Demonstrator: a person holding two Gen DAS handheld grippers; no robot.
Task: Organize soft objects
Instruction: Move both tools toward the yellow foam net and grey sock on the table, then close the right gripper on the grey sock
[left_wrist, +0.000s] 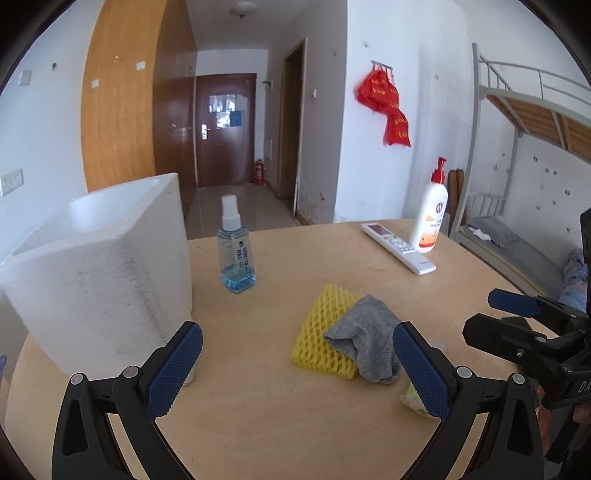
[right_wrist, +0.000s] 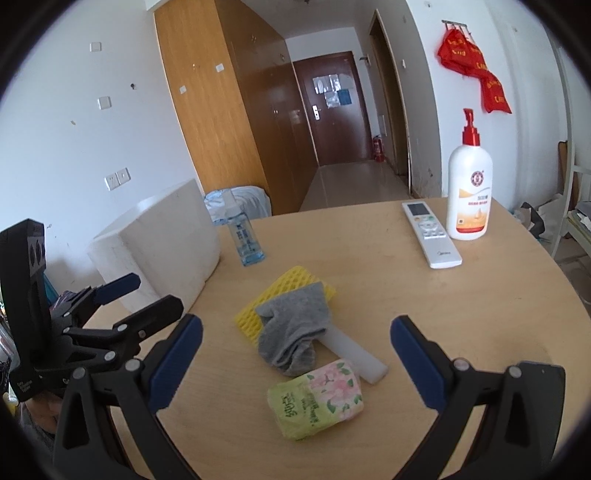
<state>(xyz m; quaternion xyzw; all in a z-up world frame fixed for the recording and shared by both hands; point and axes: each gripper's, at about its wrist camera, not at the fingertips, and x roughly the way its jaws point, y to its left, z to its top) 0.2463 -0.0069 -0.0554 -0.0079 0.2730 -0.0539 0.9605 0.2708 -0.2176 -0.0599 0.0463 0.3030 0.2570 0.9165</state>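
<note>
A grey sock (left_wrist: 365, 341) (right_wrist: 293, 328) lies crumpled over a yellow foam net (left_wrist: 325, 332) (right_wrist: 284, 291) in the middle of the round wooden table (left_wrist: 295, 424) (right_wrist: 461, 314). A green and pink tissue pack (right_wrist: 317, 400) (left_wrist: 413, 397) and a white foam strip (right_wrist: 354, 354) lie just in front of the sock. My left gripper (left_wrist: 297, 365) is open, hovering near the table's front edge, left of the sock. My right gripper (right_wrist: 295, 363) is open above the tissue pack; it shows at the right edge of the left wrist view. A white foam box (left_wrist: 99, 266) (right_wrist: 162, 243) stands at the left.
A blue spray bottle (left_wrist: 236, 251) (right_wrist: 243, 232) stands beside the foam box. A white remote (left_wrist: 399, 247) (right_wrist: 430, 232) and a red-capped lotion bottle (left_wrist: 430, 214) (right_wrist: 469, 188) sit at the far right of the table. A bunk bed (left_wrist: 517, 147) is beyond the right edge.
</note>
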